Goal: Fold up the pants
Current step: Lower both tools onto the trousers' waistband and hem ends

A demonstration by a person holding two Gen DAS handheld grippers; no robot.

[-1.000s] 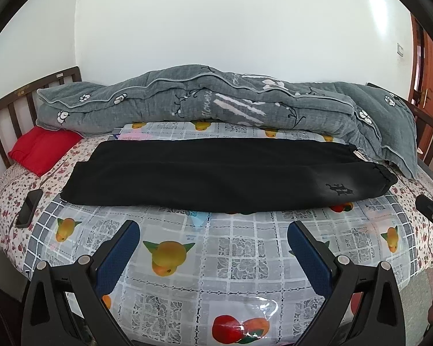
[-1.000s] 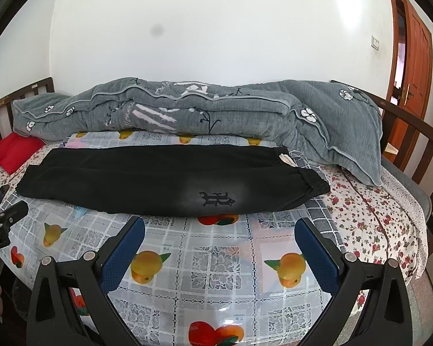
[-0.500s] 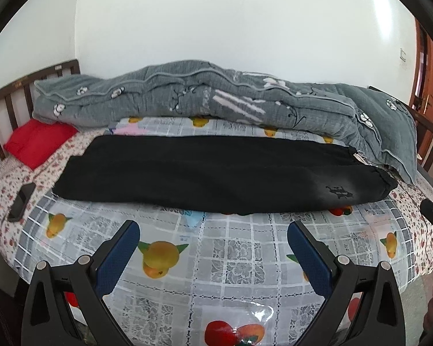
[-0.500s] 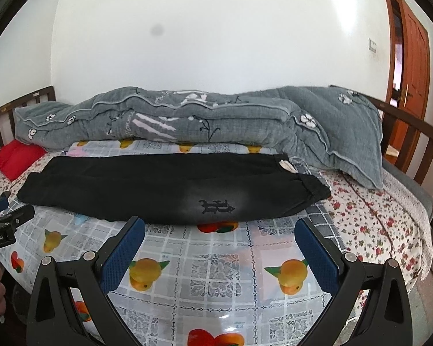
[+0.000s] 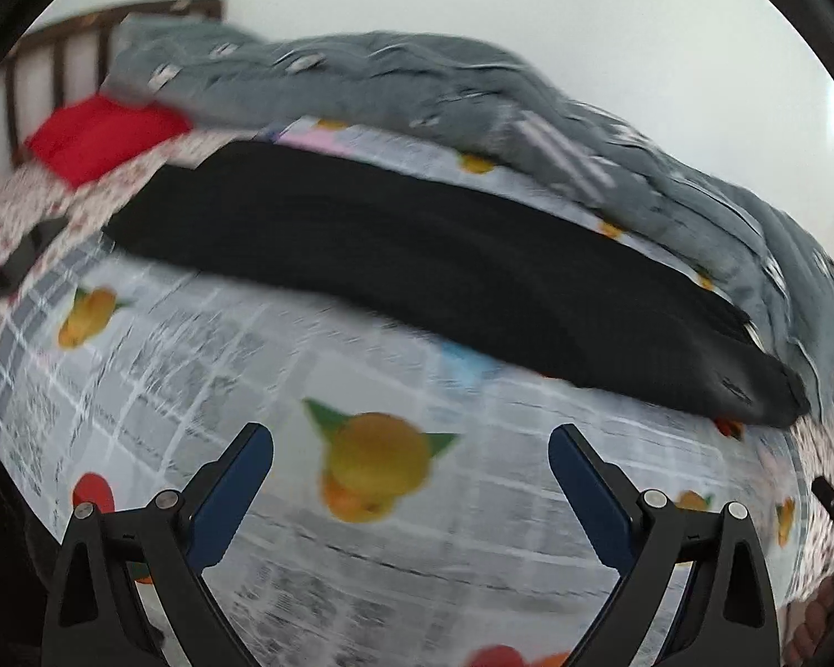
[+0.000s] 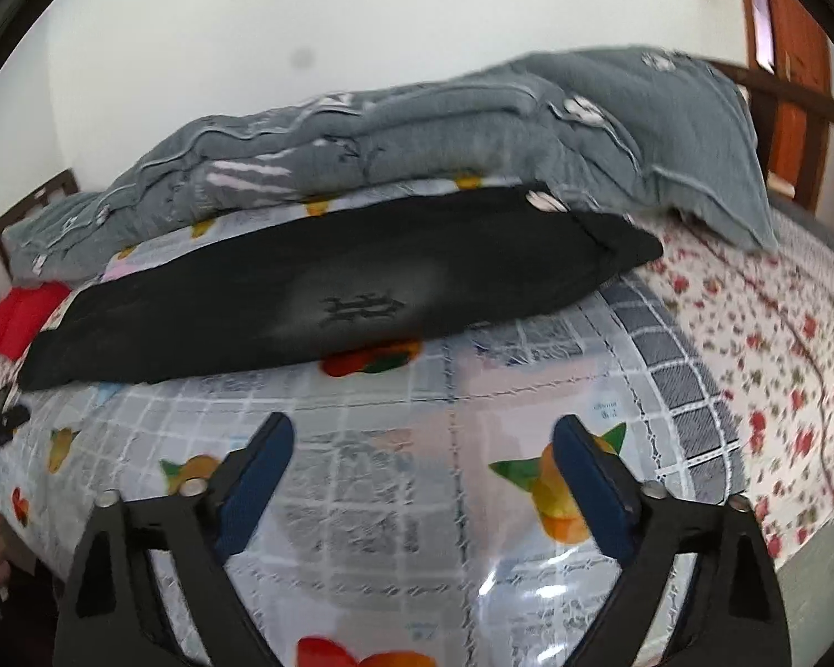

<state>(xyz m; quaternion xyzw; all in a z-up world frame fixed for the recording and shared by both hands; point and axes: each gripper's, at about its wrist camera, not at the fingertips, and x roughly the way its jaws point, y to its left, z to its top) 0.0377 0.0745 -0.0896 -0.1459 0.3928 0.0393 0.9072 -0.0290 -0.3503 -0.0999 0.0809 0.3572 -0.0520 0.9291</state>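
Observation:
Black pants (image 5: 417,267) lie flat lengthwise across the bed, folded leg on leg, with a small logo near the waistband end at the right. They also show in the right wrist view (image 6: 328,289), waistband toward the right. My left gripper (image 5: 411,450) is open and empty, above the fruit-print cover short of the pants' near edge. My right gripper (image 6: 423,442) is open and empty, also short of the pants, below the logo. Both views are motion-blurred.
A rolled grey quilt (image 5: 472,100) lies behind the pants (image 6: 417,128). A red pillow (image 5: 100,133) sits at the far left by the wooden headboard rails. A dark phone (image 5: 22,261) lies at the bed's left edge. A wooden door (image 6: 795,55) stands at the right.
Both grippers have moved forward and tilted, the left one rolling so the bed slopes down to the right, the right one the opposite way. The pants have not moved. Both stay open.

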